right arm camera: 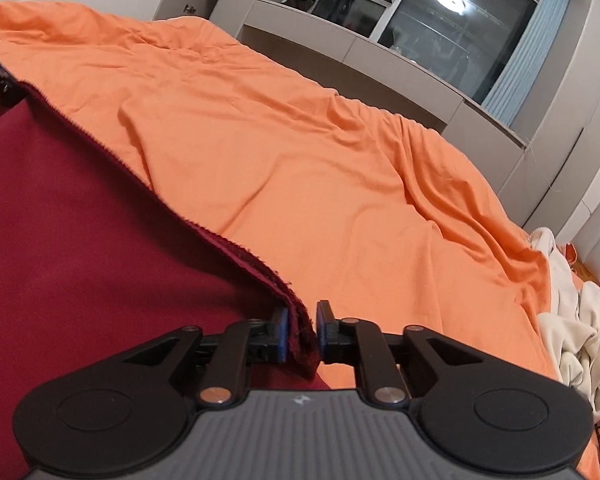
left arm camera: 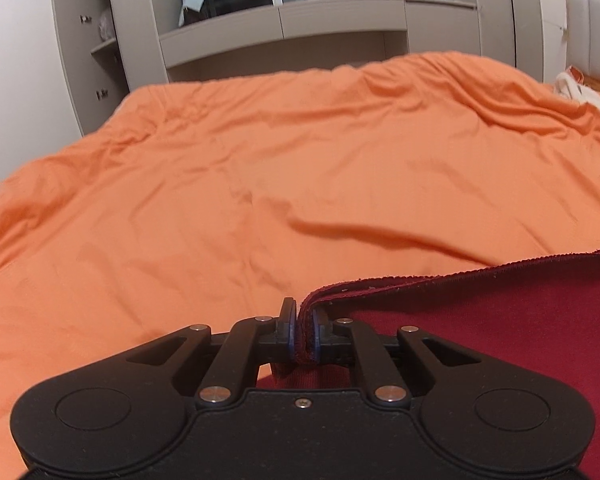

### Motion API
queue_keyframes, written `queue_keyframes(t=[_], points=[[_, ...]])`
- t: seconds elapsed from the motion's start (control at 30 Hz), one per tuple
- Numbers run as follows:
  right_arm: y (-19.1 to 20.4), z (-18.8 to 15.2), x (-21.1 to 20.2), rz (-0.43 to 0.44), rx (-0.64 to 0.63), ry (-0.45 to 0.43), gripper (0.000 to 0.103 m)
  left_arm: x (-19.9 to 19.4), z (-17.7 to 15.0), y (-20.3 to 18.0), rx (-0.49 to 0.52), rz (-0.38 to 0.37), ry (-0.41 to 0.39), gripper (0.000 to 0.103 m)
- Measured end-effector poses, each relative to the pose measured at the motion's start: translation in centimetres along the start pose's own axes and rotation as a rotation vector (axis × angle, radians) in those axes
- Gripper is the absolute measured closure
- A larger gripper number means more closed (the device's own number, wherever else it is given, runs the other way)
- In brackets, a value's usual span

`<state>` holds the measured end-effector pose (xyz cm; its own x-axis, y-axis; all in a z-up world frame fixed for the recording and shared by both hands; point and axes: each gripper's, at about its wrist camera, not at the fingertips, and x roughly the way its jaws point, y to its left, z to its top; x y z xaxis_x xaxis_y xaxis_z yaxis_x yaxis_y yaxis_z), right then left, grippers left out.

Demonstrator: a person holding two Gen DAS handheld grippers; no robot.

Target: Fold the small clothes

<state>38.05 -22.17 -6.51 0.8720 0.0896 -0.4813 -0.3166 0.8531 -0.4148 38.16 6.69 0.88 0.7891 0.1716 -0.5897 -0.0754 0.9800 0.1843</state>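
1. One dark red garment (left arm camera: 500, 344) lay on the bed, its ribbed edge running between the two tools.
2. Two hand-held grippers were in view: the left hand-held gripper (left arm camera: 300, 330) and the right hand-held gripper (right arm camera: 302, 334), each with two fingers, four in all.
3. One orange bed cover (left arm camera: 260, 184) was spread across the bed.
4. One heap of cream cloth (right arm camera: 572, 320) lay at the bed's far right edge; how many pieces made it up could not be told.
5. One window (right arm camera: 452, 28) showed behind the bed, with one ceiling lamp reflected in it.
6. Two pale blue curtains (right arm camera: 520, 64) hung at it, one to each side.
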Motion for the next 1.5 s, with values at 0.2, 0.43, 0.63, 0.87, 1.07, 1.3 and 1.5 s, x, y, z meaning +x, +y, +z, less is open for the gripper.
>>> queue_keyframes(t=[0.2,0.43,0.63,0.87,1.07,1.3,1.5], points=[[-0.8,0.0,0.0,-0.004,0.035,0.026,0.071,0.7,-0.1,0.9,-0.048,-0.010,0.039,0.078],[-1.0,-0.1,-0.2,-0.036,0.048,0.027,0.028,-0.4,0.1,2.7,-0.142,0.010,0.020,0.019],[-2.2,-0.2,-0.8,-0.044,0.104,0.013,0.000,-2.4,0.2,3.1,-0.150,0.074,-0.022,0.003],[-2.4,-0.5,-0.4,-0.055,0.118,0.055,0.000,-2.7,-0.9,0.7,0.005,0.080,-0.006,0.001],[-2.3,-1.2,0.6,-0.040,0.135,0.089,0.000,-0.1,-1.7,0.4,0.049,0.095,0.116,0.001],[-2.7,-1.2,0.2,-0.030,0.142,0.084,0.000,0.3,-1.7,1.0,0.023,0.070,0.142,0.001],[-3.3,-1.1,-1.3,-0.020,0.148,0.070,0.000,-3.5,-0.5,5.9,-0.162,-0.001,0.033,0.001]])
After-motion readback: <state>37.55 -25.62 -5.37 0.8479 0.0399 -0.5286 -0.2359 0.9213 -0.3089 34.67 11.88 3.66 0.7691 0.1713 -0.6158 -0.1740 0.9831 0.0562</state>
